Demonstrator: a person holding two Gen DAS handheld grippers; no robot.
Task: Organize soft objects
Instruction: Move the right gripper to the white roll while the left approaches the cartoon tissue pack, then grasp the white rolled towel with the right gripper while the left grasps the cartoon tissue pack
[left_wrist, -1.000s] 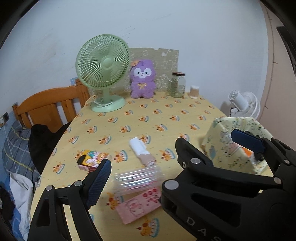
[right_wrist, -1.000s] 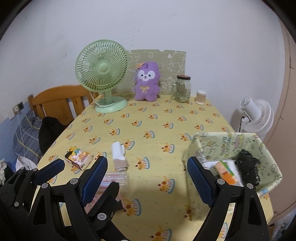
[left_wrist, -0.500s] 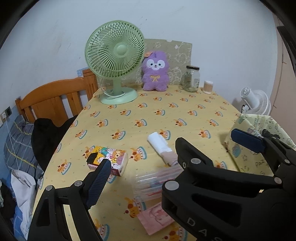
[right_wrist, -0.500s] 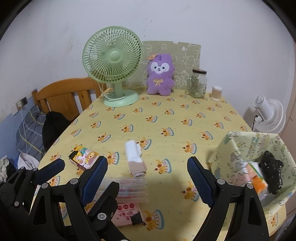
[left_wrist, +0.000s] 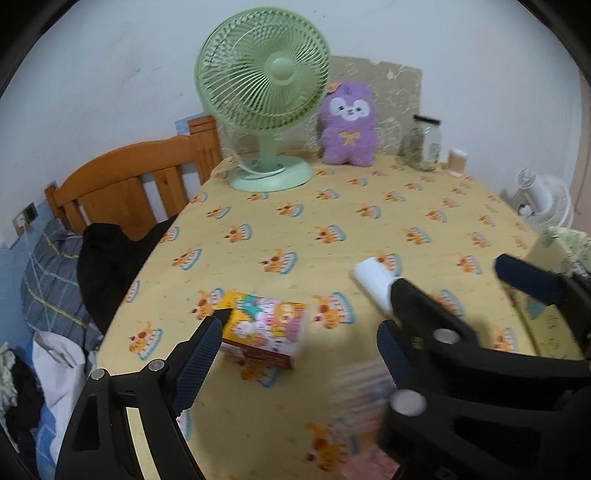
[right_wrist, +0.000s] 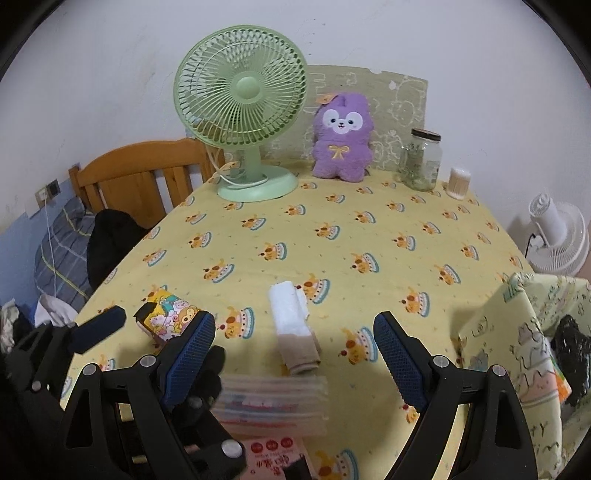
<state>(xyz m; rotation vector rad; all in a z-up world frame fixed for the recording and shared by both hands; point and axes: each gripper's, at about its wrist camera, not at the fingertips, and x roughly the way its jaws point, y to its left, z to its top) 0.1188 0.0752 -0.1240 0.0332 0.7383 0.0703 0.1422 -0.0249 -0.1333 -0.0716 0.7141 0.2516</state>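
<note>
At table's right edge: fabric bin holds black item; both hand-held grippers' jaws apart, empty.

On the counter, a fan, plush toy and jar line the far edge; a rolled sock lies near, a fabric bin to its right.

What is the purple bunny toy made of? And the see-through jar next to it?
The purple bunny toy looks like soft plush fabric: its surface is fuzzy and matte, with rounded, stuffed edges. The see-through jar with a dark lid looks like glass, clear and shiny with reflections, though clear hard plastic cannot be ruled out. Its lid could be metal or plastic.
</note>
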